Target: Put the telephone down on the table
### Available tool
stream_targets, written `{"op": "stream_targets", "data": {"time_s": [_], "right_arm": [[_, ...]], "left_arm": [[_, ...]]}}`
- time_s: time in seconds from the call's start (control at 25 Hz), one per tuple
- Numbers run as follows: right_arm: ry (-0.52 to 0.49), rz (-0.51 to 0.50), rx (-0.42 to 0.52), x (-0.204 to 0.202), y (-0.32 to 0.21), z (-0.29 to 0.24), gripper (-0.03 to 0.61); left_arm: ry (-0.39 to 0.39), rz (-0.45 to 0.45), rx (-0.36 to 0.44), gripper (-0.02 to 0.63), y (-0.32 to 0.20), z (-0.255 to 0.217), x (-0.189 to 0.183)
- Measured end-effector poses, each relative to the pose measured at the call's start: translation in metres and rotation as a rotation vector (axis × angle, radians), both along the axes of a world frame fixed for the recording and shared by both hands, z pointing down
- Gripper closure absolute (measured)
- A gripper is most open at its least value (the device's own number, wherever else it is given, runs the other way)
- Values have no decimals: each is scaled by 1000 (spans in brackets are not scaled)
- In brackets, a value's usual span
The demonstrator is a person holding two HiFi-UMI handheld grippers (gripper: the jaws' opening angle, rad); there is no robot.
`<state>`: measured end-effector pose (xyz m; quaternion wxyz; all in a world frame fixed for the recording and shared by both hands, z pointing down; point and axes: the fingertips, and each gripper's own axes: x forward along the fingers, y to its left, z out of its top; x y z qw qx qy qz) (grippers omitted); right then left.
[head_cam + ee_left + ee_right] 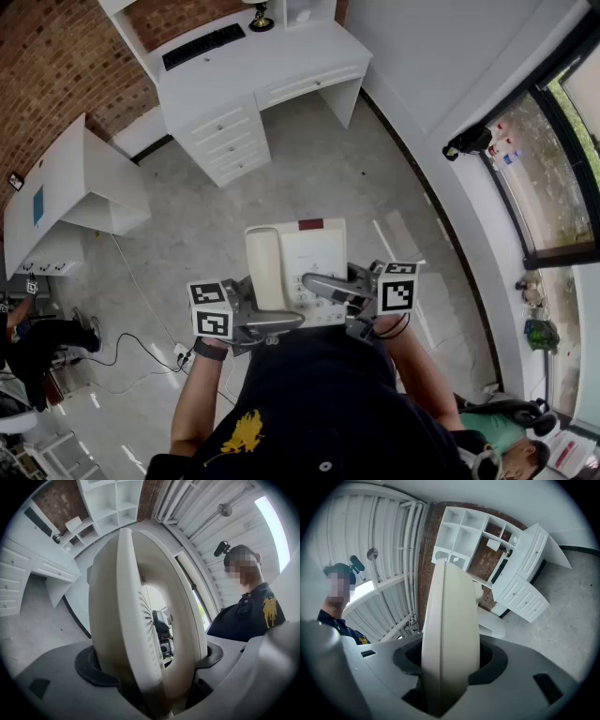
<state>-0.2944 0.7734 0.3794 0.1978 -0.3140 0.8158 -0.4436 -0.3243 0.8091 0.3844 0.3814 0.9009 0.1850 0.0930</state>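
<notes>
Left tool (279, 322) grips telephone (305, 251); right tool (323, 285) too.

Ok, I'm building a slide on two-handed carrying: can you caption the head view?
Left tongs and right tongs clamp a cream telephone over the grey floor, white desk ahead.

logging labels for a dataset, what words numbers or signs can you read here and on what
No text is readable in any view.
telephone: keypad and dark red patch are too small to read.
marker cubes: black square patterns, no letters.
shirt: yellow emblem, no words.
</notes>
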Motion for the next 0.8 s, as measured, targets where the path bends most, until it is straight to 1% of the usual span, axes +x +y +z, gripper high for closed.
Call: {"op": "stream_targets", "data": {"time_s": [0.16, 0.32, 0.44, 0.6, 0.8], "right_arm": [[4, -10, 19, 3, -1, 3, 377], [14, -41, 37, 8, -1, 3, 377], [7, -58, 36, 10, 1, 5, 377], [8, -30, 27, 8, 1, 8, 367], [-14, 35, 18, 10, 1, 15, 367]], "left_arm": [[8, -14, 19, 153, -1, 3, 4], [24, -71, 32, 153, -2, 2, 10], [14, -91, 27, 154, 1, 3, 13], [-27, -81, 19, 153, 0, 4, 10], [-55, -24, 14, 153, -1, 9, 11]]}}
